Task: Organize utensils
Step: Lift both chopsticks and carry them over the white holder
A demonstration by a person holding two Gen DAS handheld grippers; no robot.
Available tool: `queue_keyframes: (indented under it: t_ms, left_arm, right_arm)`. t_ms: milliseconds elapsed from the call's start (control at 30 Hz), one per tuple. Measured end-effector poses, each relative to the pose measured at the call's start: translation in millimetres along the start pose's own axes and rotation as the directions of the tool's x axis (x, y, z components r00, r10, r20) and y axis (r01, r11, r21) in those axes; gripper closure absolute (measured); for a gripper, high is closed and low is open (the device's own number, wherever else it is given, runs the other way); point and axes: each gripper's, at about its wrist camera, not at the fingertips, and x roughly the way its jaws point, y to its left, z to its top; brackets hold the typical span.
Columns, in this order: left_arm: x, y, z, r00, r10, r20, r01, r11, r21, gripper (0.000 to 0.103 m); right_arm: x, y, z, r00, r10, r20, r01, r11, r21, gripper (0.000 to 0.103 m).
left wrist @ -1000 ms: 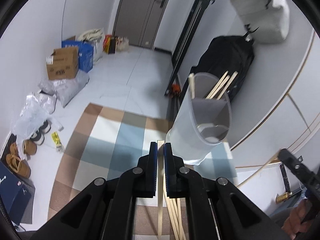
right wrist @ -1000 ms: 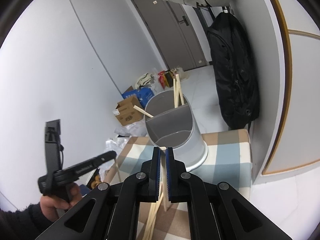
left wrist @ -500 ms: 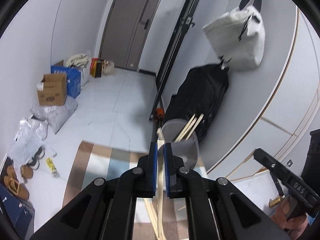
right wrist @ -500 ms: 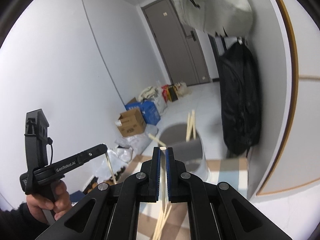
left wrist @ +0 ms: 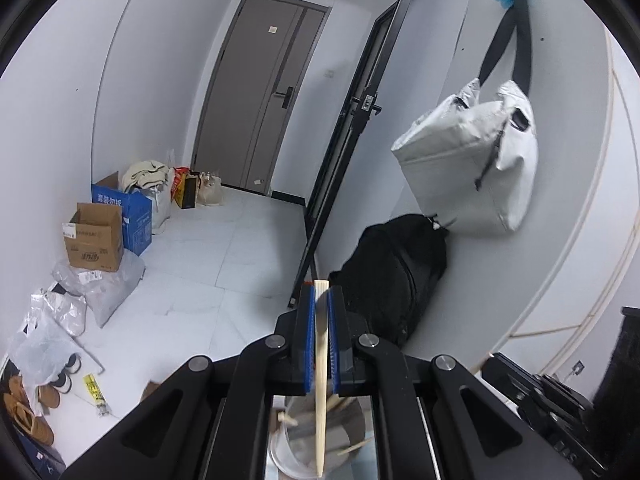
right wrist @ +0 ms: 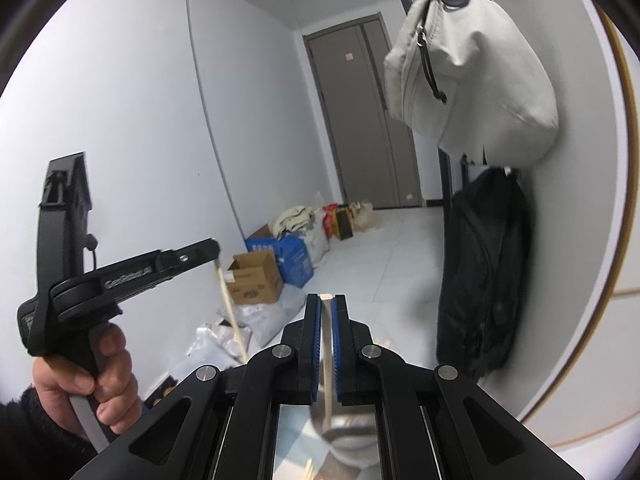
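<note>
above the cup (left wrist: 320,446), the left gripper (left wrist: 320,300) pinches a chopstick (left wrist: 320,380) that hangs down. the right gripper (right wrist: 327,308) pinches a stick (right wrist: 328,360) too.

A pale canvas bag (left wrist: 472,168) hangs on the wall to my right, above a black backpack (left wrist: 394,276) on the floor. Cardboard boxes (left wrist: 95,240), plastic bags (left wrist: 100,286) and slippers (left wrist: 28,412) line the left wall, before a closed grey door (left wrist: 260,112).

home entryway | door (left wrist: 256,96) | shoes (left wrist: 28,412) | hanging bag (left wrist: 472,168)
</note>
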Motion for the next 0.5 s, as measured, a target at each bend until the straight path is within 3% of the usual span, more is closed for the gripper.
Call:
queue_keyframes:
  t_ms: [500]
  left_arm:
    - [63, 1, 3, 1.0, -0.014, -0.026, 0.016, 0.999, 0.046, 0.101]
  right_arm:
    - [54, -21, 21, 1.0, 0.003, -0.024, -0.003, 1.0, -0.005, 0.098]
